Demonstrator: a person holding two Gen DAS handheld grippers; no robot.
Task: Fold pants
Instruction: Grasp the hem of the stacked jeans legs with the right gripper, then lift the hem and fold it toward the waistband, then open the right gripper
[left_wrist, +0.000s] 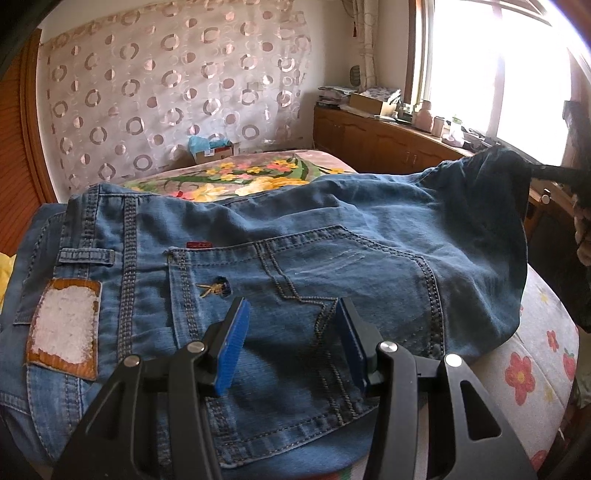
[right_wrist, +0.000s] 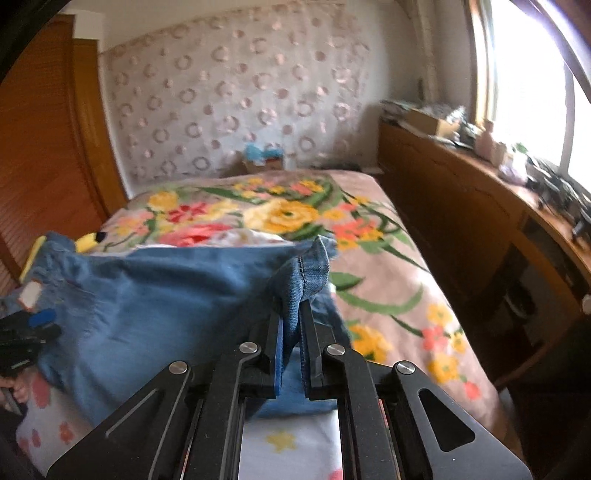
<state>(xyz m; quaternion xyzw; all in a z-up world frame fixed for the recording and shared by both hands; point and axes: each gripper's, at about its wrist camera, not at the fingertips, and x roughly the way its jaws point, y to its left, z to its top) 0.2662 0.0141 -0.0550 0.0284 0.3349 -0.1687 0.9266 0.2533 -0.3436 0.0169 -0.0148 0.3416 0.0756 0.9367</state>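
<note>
Here the right hand-held gripper (right_wrist: 291, 332) was clenched on a hemmed fold of the jeans (right_wrist: 159, 295), lifting that corner just ahead of its fingertips, with denim sloping away to its left. The left hand-held gripper (left_wrist: 291, 325) hung released, jaws spread, just above the back pocket (left_wrist: 303, 288), with the worn waistband patch (left_wrist: 64, 328) off to its left. The jeans lay spread on the bed (right_wrist: 388, 280), over its floral cover. The denim looked soft yet fairly weighty, likely to sag and drag; thick seams, hems and the waistband seemed the surest places to take hold.
</note>
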